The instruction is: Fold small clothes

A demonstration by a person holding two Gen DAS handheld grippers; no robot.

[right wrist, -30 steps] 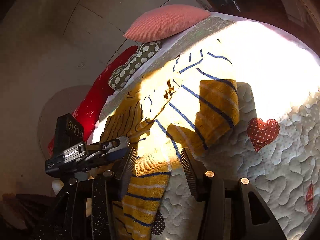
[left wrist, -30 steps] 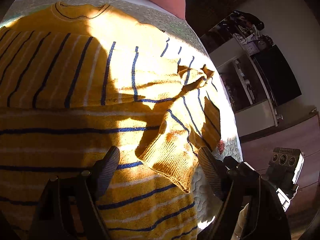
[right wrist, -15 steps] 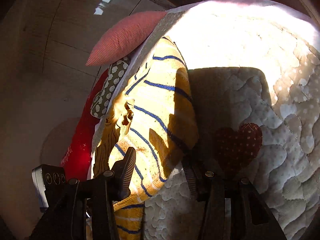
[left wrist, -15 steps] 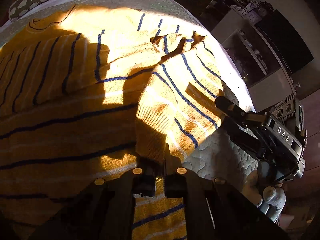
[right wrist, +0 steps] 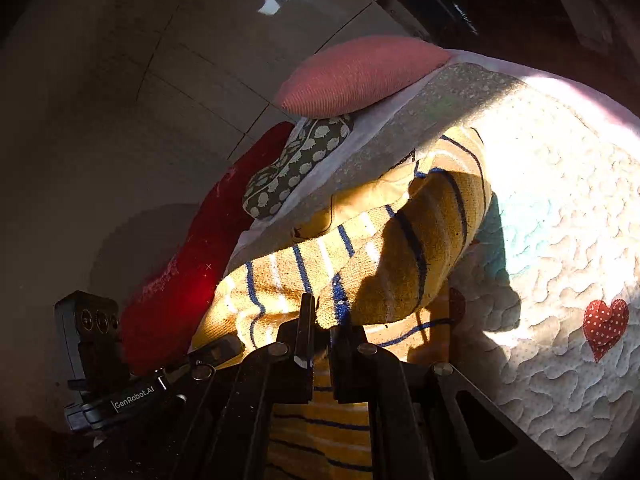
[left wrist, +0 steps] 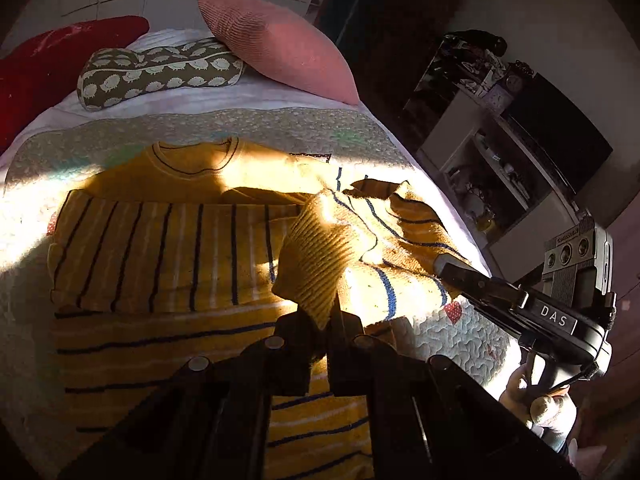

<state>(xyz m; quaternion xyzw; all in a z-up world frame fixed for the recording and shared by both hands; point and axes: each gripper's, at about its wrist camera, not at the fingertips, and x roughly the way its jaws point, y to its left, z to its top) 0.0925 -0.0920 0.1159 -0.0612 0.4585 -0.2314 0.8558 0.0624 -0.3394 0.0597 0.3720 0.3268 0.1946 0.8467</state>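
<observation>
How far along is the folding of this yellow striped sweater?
Early. One sleeve already lies folded across the sweater chest. In hand: both hand-held grippers, left and right, are shut on the other sleeve, lifted. Left: laying it over, then folding the body.

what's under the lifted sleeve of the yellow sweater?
Under the sleeve, pinched by the left gripper and right gripper, lie the sweater body and quilt; the rest beneath is covered.

Bare quilt (right wrist: 560, 208) lies open to the right of the sweater (left wrist: 168, 248), free to cross. Three pillows (left wrist: 276, 40) line the bed's head, blocking that end. A shelf unit (left wrist: 492, 168) stands off the bed's right side.
</observation>
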